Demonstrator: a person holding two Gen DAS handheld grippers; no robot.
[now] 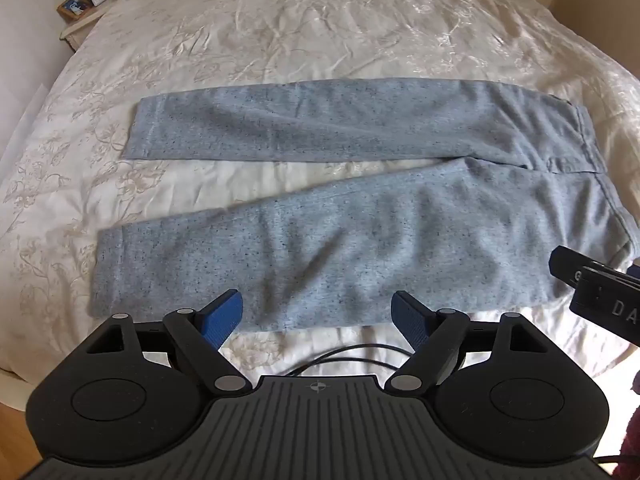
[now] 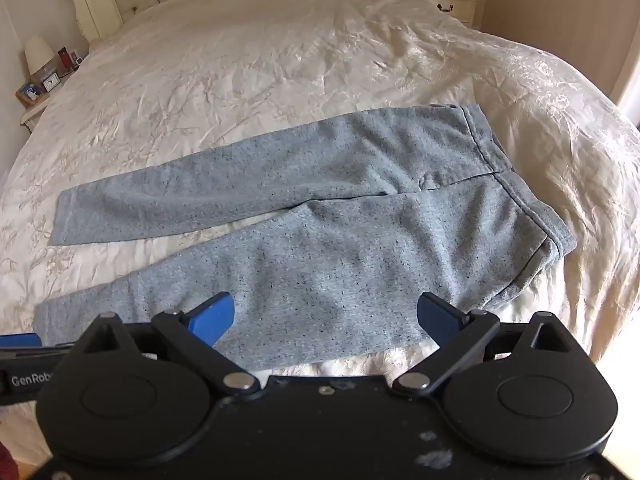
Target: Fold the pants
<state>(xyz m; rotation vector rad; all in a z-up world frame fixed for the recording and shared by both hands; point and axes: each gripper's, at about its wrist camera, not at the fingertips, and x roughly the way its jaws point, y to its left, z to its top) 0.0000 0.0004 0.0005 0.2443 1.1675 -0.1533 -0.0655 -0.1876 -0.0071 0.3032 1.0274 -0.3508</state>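
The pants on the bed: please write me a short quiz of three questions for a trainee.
1. True or false: the pants are already folded in half.
2. Where does the waistband lie in the right wrist view? A) left B) right C) hidden under a leg
3. Fill in: the left gripper and the right gripper both have their jaws ____, with nothing held.

Key: 1 false, both legs lie spread flat on the bedspread; 2 B; 3 open.
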